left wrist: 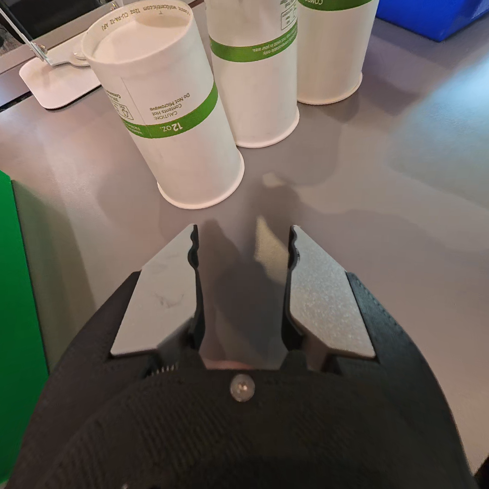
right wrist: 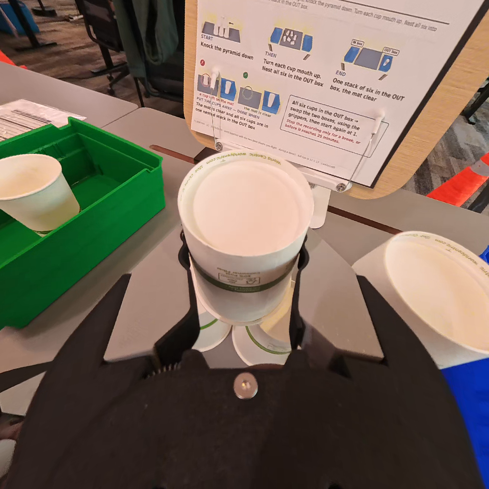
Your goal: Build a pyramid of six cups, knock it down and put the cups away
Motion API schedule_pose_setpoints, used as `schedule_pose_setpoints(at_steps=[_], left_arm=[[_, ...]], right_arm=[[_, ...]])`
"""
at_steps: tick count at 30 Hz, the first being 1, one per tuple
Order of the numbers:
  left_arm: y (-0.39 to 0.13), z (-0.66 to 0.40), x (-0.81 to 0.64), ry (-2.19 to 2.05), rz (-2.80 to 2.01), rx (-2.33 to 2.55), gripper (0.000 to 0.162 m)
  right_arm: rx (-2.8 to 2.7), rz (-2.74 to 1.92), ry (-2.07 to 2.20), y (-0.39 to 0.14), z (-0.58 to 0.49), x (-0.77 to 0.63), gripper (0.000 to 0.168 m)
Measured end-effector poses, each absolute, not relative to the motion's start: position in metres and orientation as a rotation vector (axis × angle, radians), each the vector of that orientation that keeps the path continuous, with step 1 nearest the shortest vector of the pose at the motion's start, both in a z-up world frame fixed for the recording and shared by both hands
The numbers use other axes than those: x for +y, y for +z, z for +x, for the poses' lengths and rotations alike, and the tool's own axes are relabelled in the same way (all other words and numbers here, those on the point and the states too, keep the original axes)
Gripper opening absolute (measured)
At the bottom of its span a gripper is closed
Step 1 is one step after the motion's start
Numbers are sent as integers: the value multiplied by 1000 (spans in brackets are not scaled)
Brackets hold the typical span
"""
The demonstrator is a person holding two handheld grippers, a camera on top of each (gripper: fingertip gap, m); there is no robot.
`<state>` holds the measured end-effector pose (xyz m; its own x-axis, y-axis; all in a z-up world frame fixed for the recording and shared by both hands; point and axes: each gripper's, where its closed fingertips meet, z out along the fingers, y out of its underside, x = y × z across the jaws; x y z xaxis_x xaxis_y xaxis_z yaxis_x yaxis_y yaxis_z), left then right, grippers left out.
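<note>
In the left wrist view three white paper cups with green bands stand upside down in a row on the grey mat (left wrist: 370,211): a near cup (left wrist: 172,127), a middle cup (left wrist: 254,87) and a far cup (left wrist: 333,53). My left gripper (left wrist: 243,238) is open and empty, just short of the near cup. My right gripper (right wrist: 244,254) is shut on an upside-down cup (right wrist: 246,211), held over two lower cups (right wrist: 211,330) (right wrist: 264,344). I cannot tell whether it touches them. Another upside-down cup (right wrist: 436,291) is close on the right. One mouth-up cup (right wrist: 34,190) stands in the green box (right wrist: 111,211).
An instruction board (right wrist: 304,79) on a white stand (left wrist: 53,82) rises behind the cups. The green box shows at the left edge of the left wrist view (left wrist: 10,264). A blue box (left wrist: 436,16) lies to the right, also seen in the right wrist view (right wrist: 465,397). The grippers' ends are close to 20 centimeters from one another.
</note>
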<state>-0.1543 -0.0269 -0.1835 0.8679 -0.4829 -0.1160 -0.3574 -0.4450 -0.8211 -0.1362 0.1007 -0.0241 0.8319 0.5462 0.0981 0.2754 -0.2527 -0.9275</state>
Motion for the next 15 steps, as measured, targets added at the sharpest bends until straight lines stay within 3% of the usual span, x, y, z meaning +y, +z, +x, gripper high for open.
schedule_pose_setpoints(at_steps=[15], left_arm=[[-186,-153,-27,-170,-2095,620,66]], right_arm=[[-586,-1923,270,-41,-133,116,82]])
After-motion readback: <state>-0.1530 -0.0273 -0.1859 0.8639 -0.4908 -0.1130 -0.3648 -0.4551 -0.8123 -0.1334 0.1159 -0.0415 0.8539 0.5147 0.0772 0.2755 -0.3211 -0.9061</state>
